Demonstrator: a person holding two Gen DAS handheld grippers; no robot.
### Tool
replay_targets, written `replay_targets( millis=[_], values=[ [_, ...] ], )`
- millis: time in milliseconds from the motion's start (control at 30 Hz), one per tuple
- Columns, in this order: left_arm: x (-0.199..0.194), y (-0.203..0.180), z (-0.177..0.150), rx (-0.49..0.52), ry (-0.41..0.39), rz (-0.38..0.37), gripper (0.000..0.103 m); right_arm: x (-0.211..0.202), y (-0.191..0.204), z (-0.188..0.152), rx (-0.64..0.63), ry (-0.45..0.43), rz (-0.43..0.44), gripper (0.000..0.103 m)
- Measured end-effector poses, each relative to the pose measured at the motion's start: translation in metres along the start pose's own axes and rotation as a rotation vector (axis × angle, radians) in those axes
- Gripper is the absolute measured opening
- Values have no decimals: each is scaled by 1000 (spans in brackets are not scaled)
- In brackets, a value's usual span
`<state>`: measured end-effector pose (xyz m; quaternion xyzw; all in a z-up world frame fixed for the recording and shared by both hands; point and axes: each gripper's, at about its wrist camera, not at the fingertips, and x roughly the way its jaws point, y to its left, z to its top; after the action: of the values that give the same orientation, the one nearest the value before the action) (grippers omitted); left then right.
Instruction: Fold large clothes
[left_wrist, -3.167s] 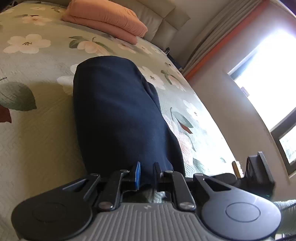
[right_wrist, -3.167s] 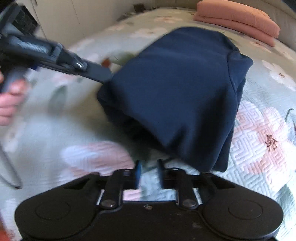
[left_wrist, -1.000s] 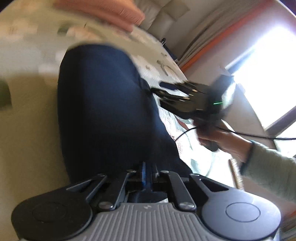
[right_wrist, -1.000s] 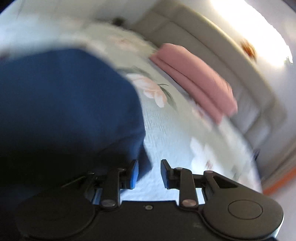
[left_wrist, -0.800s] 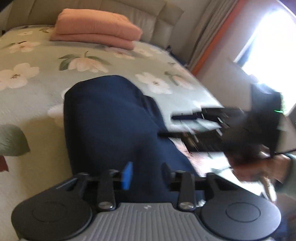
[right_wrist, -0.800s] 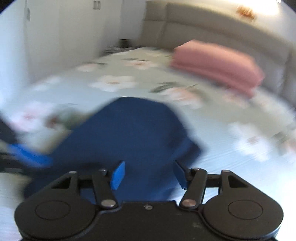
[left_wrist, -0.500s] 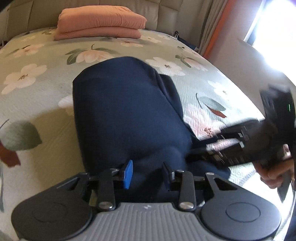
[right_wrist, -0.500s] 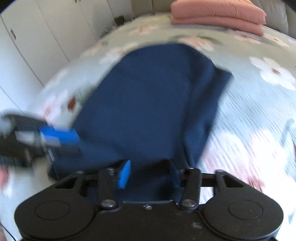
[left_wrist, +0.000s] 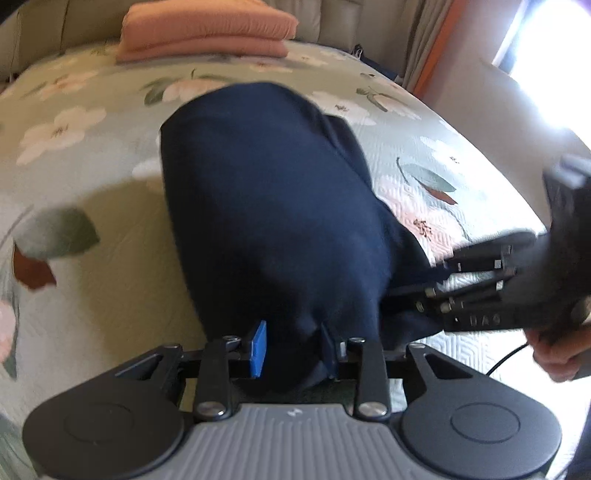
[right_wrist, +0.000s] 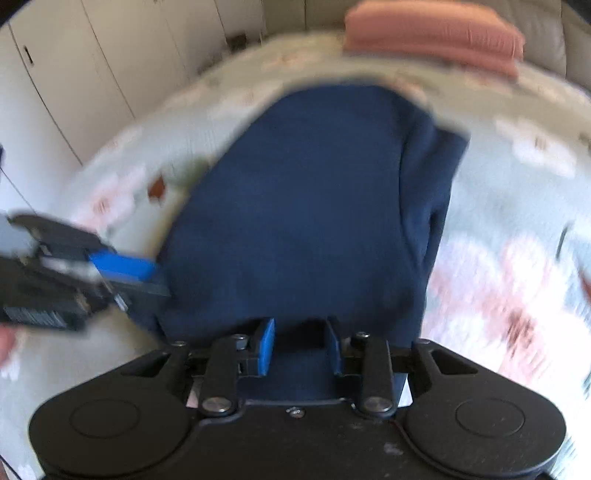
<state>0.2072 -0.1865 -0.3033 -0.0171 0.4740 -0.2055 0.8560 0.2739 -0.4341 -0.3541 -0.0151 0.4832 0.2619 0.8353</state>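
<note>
A dark navy garment (left_wrist: 266, 206) lies folded in a long bundle on the floral bedspread (left_wrist: 81, 177). My left gripper (left_wrist: 293, 347) is open, its jaws on either side of the garment's near left edge. My right gripper (right_wrist: 299, 345) is open too, its jaws around the near right edge of the garment (right_wrist: 314, 206). Each gripper shows in the other's view: the right one (left_wrist: 480, 284) at the garment's right corner, the left one (right_wrist: 122, 269) at its left side. Both views are blurred.
A stack of folded salmon-pink cloth (left_wrist: 207, 31) lies at the head of the bed by the padded headboard (left_wrist: 354, 18). White cupboard doors (right_wrist: 74, 74) stand left of the bed. A bright window (left_wrist: 554, 44) and curtain are on the right.
Both grippers have opened and come down to the garment's near edge, side by side. One second ago the left was shut on the cloth and the right was off to the garment's far side.
</note>
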Motion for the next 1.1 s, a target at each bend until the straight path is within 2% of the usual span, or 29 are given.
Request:
replay_targets(
  millis=[67,167,300,367,400,433,500,533,600,700,800,867,967,1100],
  values=[
    [-5,8,-6,-30,12,-25,38,-7,-12,-19,38,16,14,37],
    [-12,16,-11,-64,19,-41,39,-26,-27,-29,79,9,30,36],
    [-28,20,-7,-95,1,-48,38,-53,-47,-30,104,-24,-24,39],
    [-37,23,1,-103,-29,-47,39,-59,-62,-24,135,-51,-45,47],
    [-40,27,7,-117,-49,-64,43,-62,-69,-20,159,-64,-46,57],
    [-42,30,13,-135,-67,-82,46,-59,-75,-14,184,-75,-35,66],
    [-41,39,26,-168,-96,-115,66,-52,-88,-3,235,-86,15,78],
    [-39,41,31,-169,-100,-129,68,-46,-93,2,262,-86,43,81],
    [-31,46,41,-171,-97,-147,72,-33,-101,8,309,-74,100,81],
    [-10,62,49,-239,-52,-164,75,-14,-107,15,378,-54,173,81],
    [7,76,50,-291,-27,-224,76,-3,-114,20,419,-37,206,82],
    [11,83,52,-308,-34,-205,79,6,-117,21,433,-31,218,83],
    [24,92,54,-328,-4,-189,79,15,-120,23,446,-30,226,91],
    [47,105,54,-402,29,-272,91,27,-127,24,474,-46,261,99]
  ],
)
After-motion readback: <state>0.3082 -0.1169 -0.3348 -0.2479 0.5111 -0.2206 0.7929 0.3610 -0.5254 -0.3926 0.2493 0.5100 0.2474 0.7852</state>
